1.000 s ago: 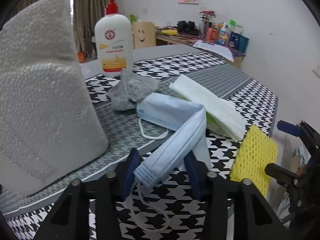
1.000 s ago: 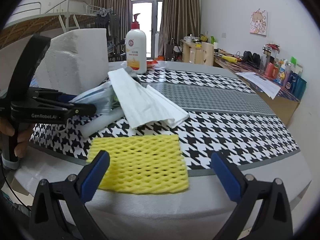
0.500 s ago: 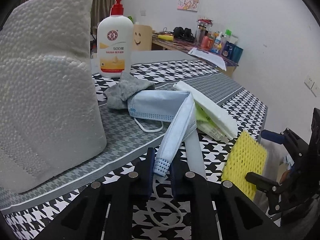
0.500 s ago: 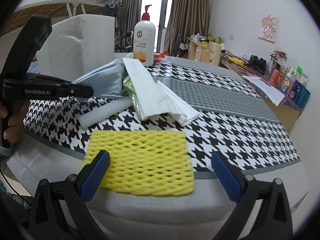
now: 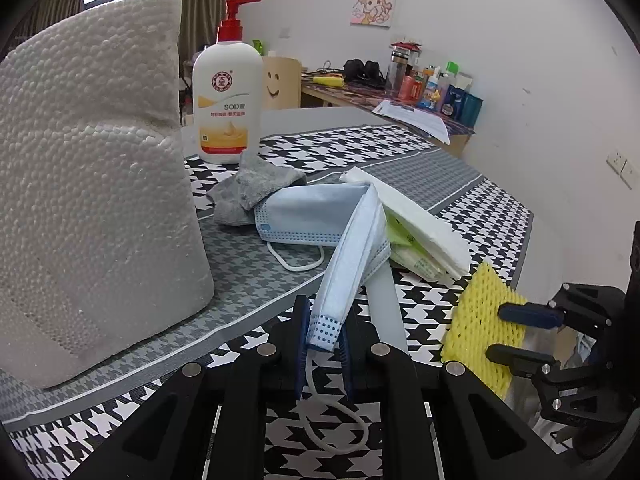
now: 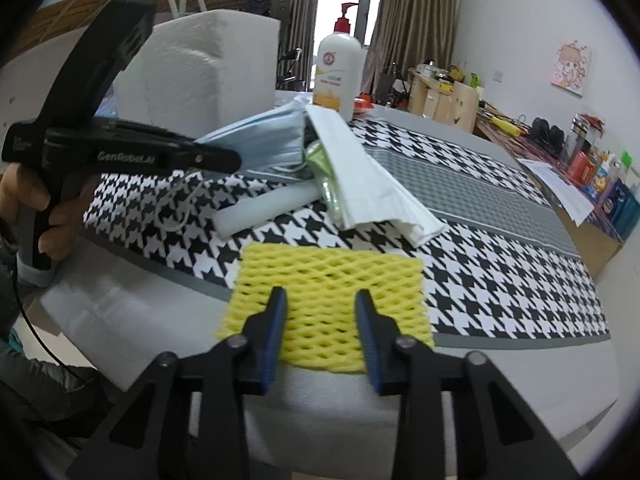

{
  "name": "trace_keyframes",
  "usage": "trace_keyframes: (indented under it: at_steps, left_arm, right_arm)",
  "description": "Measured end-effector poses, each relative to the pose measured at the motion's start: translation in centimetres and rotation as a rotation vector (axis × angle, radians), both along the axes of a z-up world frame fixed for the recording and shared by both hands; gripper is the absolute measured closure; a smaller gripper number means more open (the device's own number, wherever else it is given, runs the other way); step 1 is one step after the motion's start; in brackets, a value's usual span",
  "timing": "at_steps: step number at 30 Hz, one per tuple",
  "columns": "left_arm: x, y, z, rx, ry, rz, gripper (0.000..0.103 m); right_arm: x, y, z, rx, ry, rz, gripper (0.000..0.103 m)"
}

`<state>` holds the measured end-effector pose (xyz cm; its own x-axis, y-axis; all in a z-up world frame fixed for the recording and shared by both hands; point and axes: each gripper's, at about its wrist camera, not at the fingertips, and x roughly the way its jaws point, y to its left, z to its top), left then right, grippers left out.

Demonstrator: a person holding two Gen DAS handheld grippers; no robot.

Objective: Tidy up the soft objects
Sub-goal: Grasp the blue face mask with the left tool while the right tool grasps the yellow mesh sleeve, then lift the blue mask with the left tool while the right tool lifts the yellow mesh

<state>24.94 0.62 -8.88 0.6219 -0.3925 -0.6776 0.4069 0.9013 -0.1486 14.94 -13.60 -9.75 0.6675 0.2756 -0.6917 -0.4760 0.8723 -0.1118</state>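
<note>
My left gripper [image 5: 323, 330] is shut on the near end of a light blue face mask [image 5: 316, 212], whose ear loop hangs below the fingers. The mask also shows in the right wrist view [image 6: 264, 140], beside the left gripper's body. My right gripper [image 6: 320, 306] has its jaws partly closed around the near edge of a yellow foam net [image 6: 332, 280] lying flat at the table's front edge, not pinched on it. The net shows in the left wrist view [image 5: 476, 312]. A white folded cloth [image 6: 372, 184], a green packet [image 6: 320, 160], a white foam tube [image 6: 264, 208] and a grey rag [image 5: 252, 188] lie together.
A big white foam block [image 5: 92, 184] stands at the left. A lotion pump bottle [image 5: 227, 96] stands behind the pile. The houndstooth tablecloth [image 6: 500, 248] covers the table. A cluttered desk [image 5: 400, 88] runs along the far wall.
My left gripper closed on the mask's end and drew it up and back. My right gripper's jaws narrowed from wide open and moved forward over the yellow net's near edge.
</note>
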Motion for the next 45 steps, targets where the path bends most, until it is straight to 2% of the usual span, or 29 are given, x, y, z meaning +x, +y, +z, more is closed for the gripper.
trace_keyframes:
  at_steps: [5, 6, 7, 9, 13, 16, 20, 21, 22, 23, 25, 26, 28, 34, 45]
  left_arm:
    - [-0.3, 0.1, 0.2, 0.0, -0.012, 0.001, 0.088]
    - [-0.4, 0.1, 0.2, 0.001, -0.016, 0.002, 0.088]
    - [-0.4, 0.1, 0.3, 0.001, -0.02, 0.003, 0.088]
    - [-0.4, 0.1, 0.3, 0.0, -0.023, 0.005, 0.088]
    - [-0.4, 0.2, 0.2, -0.001, -0.02, 0.01, 0.088]
    - [-0.5, 0.2, 0.2, -0.003, -0.019, 0.007, 0.088]
    - [-0.6, 0.1, 0.3, -0.004, -0.025, 0.004, 0.088]
    - [-0.6, 0.1, 0.3, -0.005, -0.025, 0.003, 0.088]
    - [-0.6, 0.1, 0.3, -0.006, -0.025, 0.001, 0.088]
    - [-0.6, 0.1, 0.3, -0.007, -0.025, -0.001, 0.088]
    - [-0.7, 0.3, 0.2, -0.013, -0.024, -0.004, 0.089]
    - [-0.7, 0.3, 0.3, -0.013, -0.026, -0.004, 0.089]
    - [-0.7, 0.2, 0.4, -0.016, -0.03, -0.005, 0.089]
    - [-1.1, 0.6, 0.9, -0.03, -0.051, -0.001, 0.093]
    - [-2.5, 1.2, 3.0, -0.076, -0.152, 0.005, 0.095]
  right_arm:
    - [-0.9, 0.0, 1.1, -0.046, -0.011, 0.016, 0.065]
    - [-1.2, 0.0, 1.3, -0.037, -0.005, 0.028, 0.058]
    - [-1.5, 0.1, 1.4, -0.025, 0.0, 0.041, 0.048]
    - [-2.2, 0.4, 1.5, -0.005, -0.006, 0.062, 0.041]
    - [-2.6, 1.3, 1.1, -0.022, -0.004, 0.082, 0.04]
    - [-2.1, 1.9, 0.3, -0.071, 0.002, 0.062, 0.04]
    - [-1.7, 1.4, 0.2, -0.047, 0.032, 0.059, 0.04]
    - [-1.5, 1.2, 0.2, -0.037, 0.046, 0.048, 0.041]
    - [-1.3, 0.9, 0.3, -0.032, 0.053, 0.036, 0.05]
    - [-1.1, 0.7, 0.3, -0.034, 0.054, 0.026, 0.054]
    - [-0.8, 0.4, 0.3, -0.038, 0.053, 0.002, 0.072]
    - [-0.7, 0.1, 0.4, -0.027, 0.053, -0.01, 0.076]
    - [-0.4, -0.4, 0.7, 0.0, 0.066, -0.019, 0.09]
    - [-0.4, -1.0, 1.8, 0.017, 0.019, -0.058, 0.092]
    - [0.1, -3.3, 3.9, 0.108, -0.05, -0.127, 0.092]
